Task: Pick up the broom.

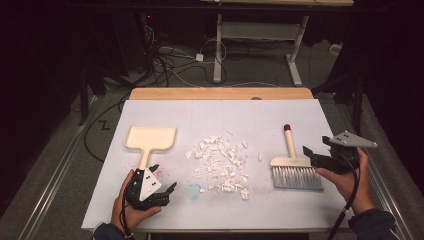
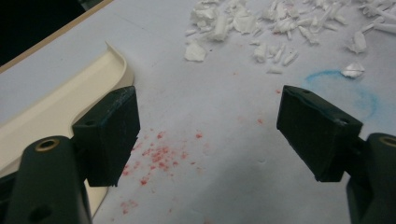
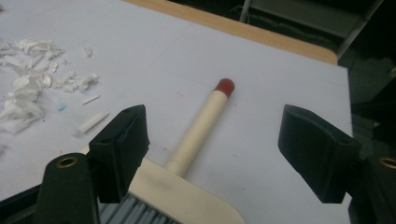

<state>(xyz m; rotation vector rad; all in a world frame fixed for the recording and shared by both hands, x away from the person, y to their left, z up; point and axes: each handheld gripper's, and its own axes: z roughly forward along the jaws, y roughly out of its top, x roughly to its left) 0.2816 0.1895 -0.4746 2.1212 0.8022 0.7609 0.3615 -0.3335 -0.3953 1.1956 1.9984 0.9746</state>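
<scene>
White scraps — torn bits of paper or foam, which cannot be told apart — are seen scattered in a loose heap at the middle of a pale sheet-covered table. None has been gathered yet. A cream dustpan is laid flat to the left of the heap, mouth toward the far side, handle pointing near; nothing is seen inside it. A cream brush with grey bristles and a red-tipped handle is laid flat to the right of the heap, well apart from the pan.

Neither tool is held. The left gripper is poised just beside the near end of the pan's handle, jaws spread wide with bare table between them. The right gripper is poised at the brush's right end, jaws likewise spread, the handle seen between them but untouched.

Judged from this, the sweeping is not begun: both tools are yet to be grasped, the scraps brushed into the pan, and faint red and blue marks left on the sheet.
</scene>
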